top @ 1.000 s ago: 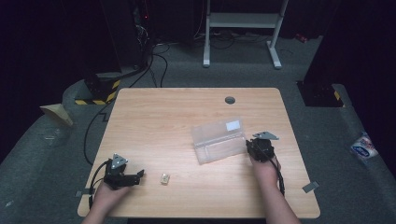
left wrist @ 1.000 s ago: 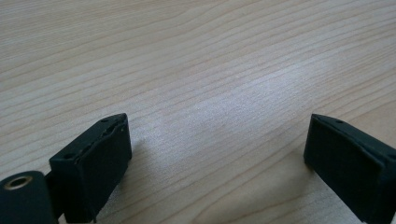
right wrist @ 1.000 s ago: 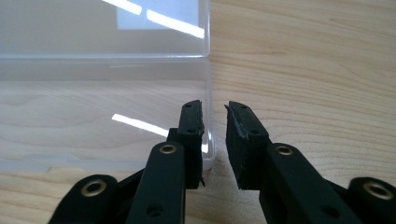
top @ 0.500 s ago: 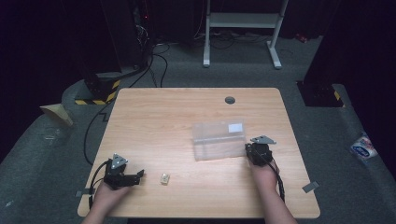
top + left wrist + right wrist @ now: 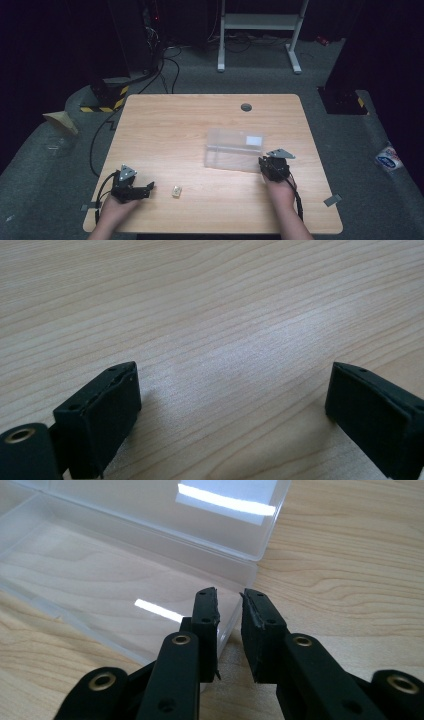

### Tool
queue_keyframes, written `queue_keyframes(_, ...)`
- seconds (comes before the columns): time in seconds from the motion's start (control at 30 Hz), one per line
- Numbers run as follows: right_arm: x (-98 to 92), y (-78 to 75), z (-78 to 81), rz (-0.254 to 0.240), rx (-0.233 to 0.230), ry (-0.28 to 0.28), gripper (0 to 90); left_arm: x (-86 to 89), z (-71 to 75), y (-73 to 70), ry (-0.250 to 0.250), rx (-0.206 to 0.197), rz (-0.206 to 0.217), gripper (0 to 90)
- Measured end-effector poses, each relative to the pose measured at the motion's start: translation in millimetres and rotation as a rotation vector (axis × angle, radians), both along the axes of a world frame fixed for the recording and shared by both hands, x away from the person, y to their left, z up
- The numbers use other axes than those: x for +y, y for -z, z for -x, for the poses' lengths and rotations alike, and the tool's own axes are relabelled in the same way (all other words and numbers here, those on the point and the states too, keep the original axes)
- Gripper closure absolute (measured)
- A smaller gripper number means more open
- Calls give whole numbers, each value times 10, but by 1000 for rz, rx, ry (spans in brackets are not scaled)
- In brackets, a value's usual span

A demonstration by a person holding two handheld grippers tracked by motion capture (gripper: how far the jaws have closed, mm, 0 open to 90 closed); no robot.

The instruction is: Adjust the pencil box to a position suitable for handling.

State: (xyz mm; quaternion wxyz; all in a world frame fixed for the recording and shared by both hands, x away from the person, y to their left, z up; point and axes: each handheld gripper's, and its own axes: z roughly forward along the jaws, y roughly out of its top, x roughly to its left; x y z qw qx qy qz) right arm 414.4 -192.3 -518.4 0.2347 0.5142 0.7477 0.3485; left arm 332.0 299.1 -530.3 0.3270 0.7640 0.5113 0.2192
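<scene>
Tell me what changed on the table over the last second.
The clear plastic box, gripped at its right end by the right gripper, swung from skewed to nearly square with the table edge. The left gripper and small tan object stayed put.

- The clear plastic box [image 5: 234,150] has swung round on the table [image 5: 165,130]: tilted a second ago, its long sides now run nearly level across the high view.
- It lies open and flat.
- The right gripper [image 5: 266,165] has shifted slightly with it, and its jaws stand narrowly apart astride the box's near corner wall.
</scene>
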Motion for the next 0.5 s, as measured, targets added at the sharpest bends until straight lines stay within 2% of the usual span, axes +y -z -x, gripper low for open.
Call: queue_keyframes(0.5,267,11,22,-6,2,-58,774,2,1,-1,1,0,-2,81)
